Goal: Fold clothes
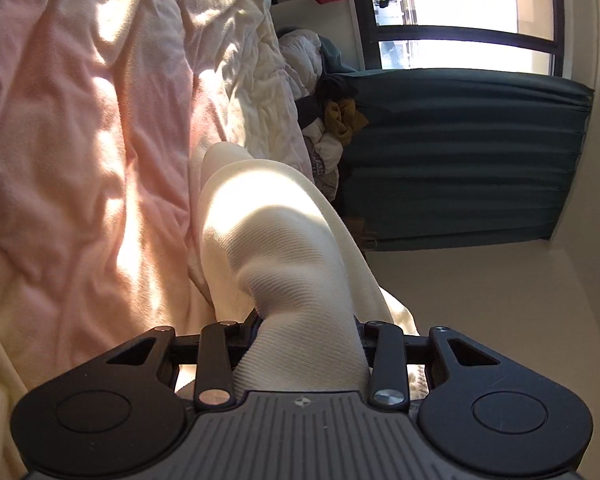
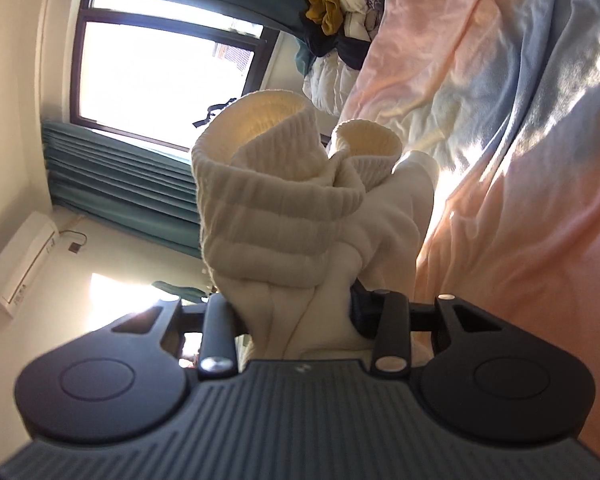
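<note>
While both grippers clamp knit fabric, here's the read, jaws outward:

L jaws: left gripper (image 1: 306, 330) closed on the cream socks (image 1: 276, 248), toe/foot end; fabric bunches right btwn the fingers, no gap visible.
R jaws: right gripper (image 2: 300, 312) closed on the same cream socks (image 2: 284, 208), just below the ribbed cuffs; cuffs flop open past the fingertips.
Where socks sit: stretched ahead of each pair of jaws, lifted off the bedding (image 1: 80, 140), not lying flat.
Handling: prob. very light, soft, limp; ribbed knit = stretchy, decent friction, unlikely to slip. Not fragile. Sags btwn grips unless kept taut.
Best hold: judged — cuff end + toe end, as now; pinch both layers together so the pair doesn't separate.
Count, socks: 2 cuffs visible in right view, so likely 1 pair.
Count, grippers: 2.
Beyond jaws: 1 clothes pile (image 2: 340, 4) far ahead by the green curtain (image 1: 460, 152); items in it too jumbled to count.
</note>
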`<action>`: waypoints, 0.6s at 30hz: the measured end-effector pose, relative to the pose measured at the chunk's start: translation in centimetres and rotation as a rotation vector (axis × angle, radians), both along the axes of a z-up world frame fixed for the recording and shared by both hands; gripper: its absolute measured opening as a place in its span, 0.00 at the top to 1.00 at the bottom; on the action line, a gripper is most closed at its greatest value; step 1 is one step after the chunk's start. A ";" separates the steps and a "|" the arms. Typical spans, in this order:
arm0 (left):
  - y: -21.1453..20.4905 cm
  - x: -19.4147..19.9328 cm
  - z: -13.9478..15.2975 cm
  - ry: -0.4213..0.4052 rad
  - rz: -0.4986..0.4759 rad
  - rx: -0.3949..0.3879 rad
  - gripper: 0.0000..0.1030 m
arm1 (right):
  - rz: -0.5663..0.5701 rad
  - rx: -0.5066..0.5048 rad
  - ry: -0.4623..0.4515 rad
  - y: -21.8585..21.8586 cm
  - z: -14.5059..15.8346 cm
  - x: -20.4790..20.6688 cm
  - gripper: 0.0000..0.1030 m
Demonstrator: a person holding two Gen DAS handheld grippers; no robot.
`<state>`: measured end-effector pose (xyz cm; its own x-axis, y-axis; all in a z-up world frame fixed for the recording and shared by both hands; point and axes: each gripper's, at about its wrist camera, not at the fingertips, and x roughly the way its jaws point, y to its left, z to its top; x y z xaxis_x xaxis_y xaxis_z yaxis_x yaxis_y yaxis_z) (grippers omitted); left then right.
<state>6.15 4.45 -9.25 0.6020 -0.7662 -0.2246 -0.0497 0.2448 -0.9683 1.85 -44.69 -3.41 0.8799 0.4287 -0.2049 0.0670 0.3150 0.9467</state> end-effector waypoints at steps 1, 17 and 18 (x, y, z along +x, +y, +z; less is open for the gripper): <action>-1.0 0.0 0.7 -0.016 -0.016 0.000 0.63 | -0.017 0.005 -0.012 -0.7 0.4 -0.9 0.61; -36.3 -1.7 8.4 -0.172 -0.499 -0.037 0.63 | -0.495 -0.026 -0.202 -20.8 5.0 -22.0 0.61; -38.9 -2.3 8.2 -0.169 -0.533 -0.041 0.63 | -0.534 -0.030 -0.207 -22.0 4.7 -23.6 0.61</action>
